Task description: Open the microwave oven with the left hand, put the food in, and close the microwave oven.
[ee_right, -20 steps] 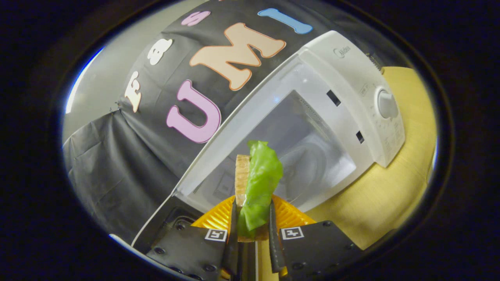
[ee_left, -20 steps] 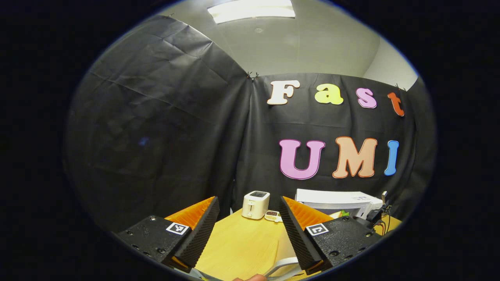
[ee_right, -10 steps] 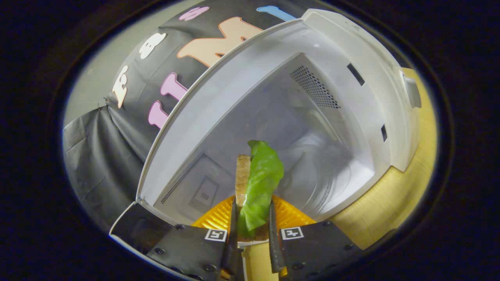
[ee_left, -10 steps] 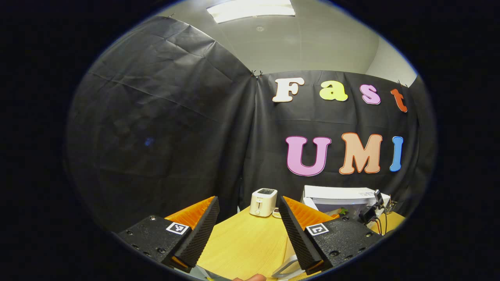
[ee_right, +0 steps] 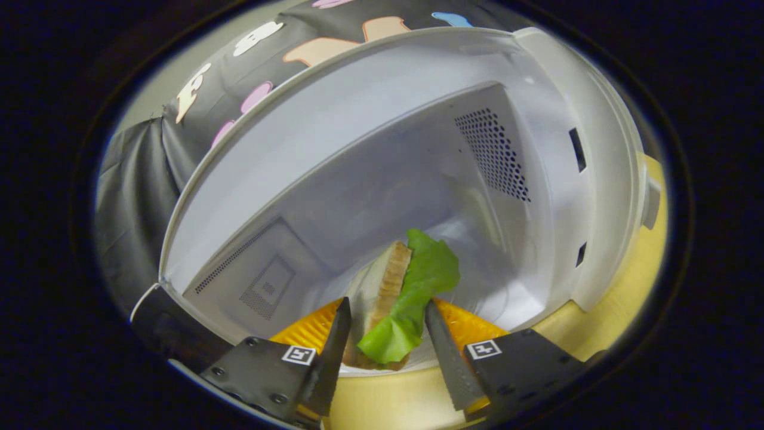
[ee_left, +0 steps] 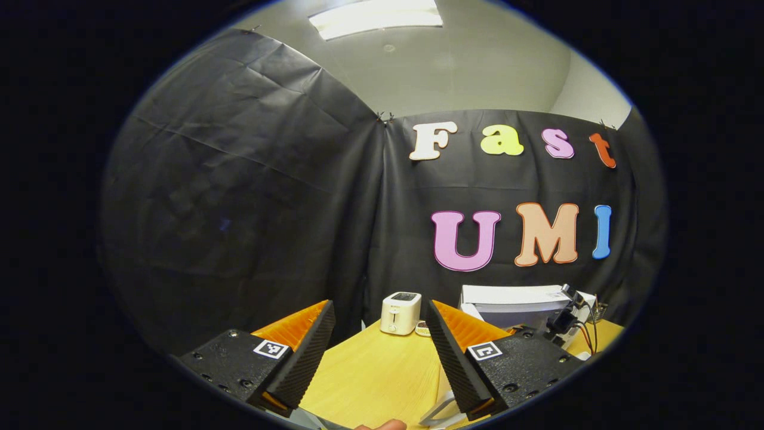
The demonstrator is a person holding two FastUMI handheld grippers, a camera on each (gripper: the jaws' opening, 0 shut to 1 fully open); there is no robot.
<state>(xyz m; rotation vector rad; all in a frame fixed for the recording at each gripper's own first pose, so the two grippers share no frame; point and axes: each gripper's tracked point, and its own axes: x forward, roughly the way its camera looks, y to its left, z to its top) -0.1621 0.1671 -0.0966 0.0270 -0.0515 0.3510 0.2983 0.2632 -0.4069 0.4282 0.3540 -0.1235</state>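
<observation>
Your right gripper view looks into the open microwave (ee_right: 382, 167); the sandwich (ee_right: 397, 298), bread with a green lettuce leaf, leans inside at the cavity's front. Your right tongs (ee_right: 385, 340) stand apart around it. Your left gripper view shows the surface (ee_left: 370, 376), a toaster (ee_left: 400, 312) near its far edge, and left tongs (ee_left: 379, 346) apart, empty.
</observation>
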